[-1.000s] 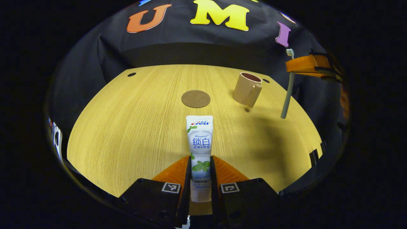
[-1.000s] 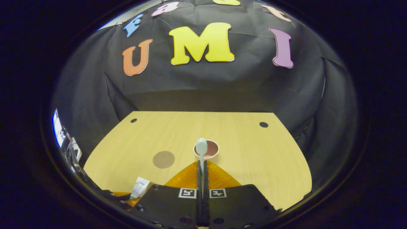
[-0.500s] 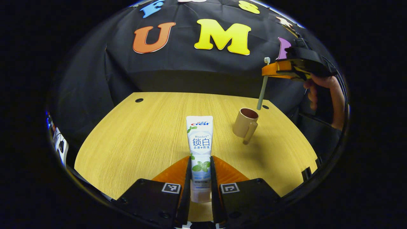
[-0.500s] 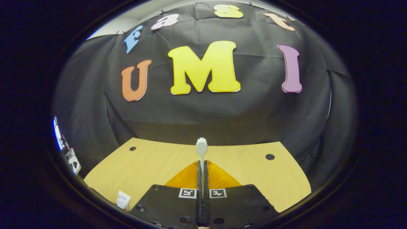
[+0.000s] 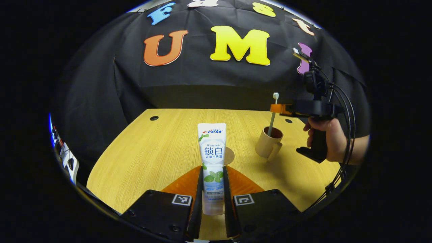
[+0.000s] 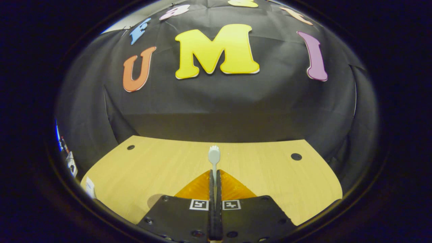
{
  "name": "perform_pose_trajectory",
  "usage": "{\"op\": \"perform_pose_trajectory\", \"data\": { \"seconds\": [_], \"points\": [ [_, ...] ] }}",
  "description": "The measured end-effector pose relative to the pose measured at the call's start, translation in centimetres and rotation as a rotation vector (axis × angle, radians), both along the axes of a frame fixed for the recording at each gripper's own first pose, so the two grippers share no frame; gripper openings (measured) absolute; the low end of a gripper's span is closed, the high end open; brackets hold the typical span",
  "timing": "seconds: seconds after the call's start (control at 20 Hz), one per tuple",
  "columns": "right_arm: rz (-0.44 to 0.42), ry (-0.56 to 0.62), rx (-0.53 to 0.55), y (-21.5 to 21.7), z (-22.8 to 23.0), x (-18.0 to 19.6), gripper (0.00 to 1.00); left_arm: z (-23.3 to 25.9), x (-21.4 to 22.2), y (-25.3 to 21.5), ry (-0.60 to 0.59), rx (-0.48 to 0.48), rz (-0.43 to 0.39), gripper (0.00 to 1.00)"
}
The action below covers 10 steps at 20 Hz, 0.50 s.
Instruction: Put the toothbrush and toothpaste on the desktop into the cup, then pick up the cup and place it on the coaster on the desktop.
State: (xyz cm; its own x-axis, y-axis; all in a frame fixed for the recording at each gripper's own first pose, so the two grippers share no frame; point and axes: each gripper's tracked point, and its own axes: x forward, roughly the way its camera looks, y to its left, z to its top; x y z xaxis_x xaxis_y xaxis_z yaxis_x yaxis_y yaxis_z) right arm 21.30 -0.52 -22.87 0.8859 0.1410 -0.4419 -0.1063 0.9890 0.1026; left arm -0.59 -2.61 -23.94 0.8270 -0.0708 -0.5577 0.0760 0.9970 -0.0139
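My left gripper (image 5: pixel 212 173) is shut on a white toothpaste tube (image 5: pixel 212 148), which points forward above the wooden desktop (image 5: pixel 158 148). To its right stands a tan cup (image 5: pixel 269 145) with its handle toward me. In the left gripper view, the right gripper (image 5: pixel 276 108), held by a hand (image 5: pixel 329 141), grips a pale toothbrush (image 5: pixel 272 116) upright with its lower end inside the cup. In the right gripper view my right gripper (image 6: pixel 214 176) is shut on the toothbrush (image 6: pixel 213 158), bristle head up. A brown round coaster (image 5: pixel 229 156) peeks out behind the tube.
Small dark holes (image 5: pixel 154 118) mark the desktop's far corners, seen too as a hole (image 6: pixel 296 156) in the right gripper view. Black cloth wall rises behind the desk. Cables (image 5: pixel 344 111) hang from the right gripper.
The right gripper came down over the cup, so the toothbrush's lower end now sits inside it. My left gripper, still holding the tube, has tilted up a little.
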Motion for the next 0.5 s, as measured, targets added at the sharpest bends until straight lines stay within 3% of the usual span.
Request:
{"op": "perform_pose_trajectory", "data": {
  "seconds": [0.4, 0.45, 0.5],
  "points": [
    [-0.003, 0.056, -0.006, -0.2, -2.8, -0.4, 0.04, 1.6, 0.4, -0.1, -0.031, 0.009, -0.006, 0.31],
    [0.003, 0.055, -0.005, -0.2, -2.7, -0.6, 0.06, 1.8, 0.6, -0.1, -0.037, 0.002, -0.005, 0.31],
    [0.007, 0.046, -0.002, -0.2, -2.2, -0.7, 0.2, 2.2, 0.8, -0.2, -0.05, -0.001, -0.007, 0.31]
  ]
}}
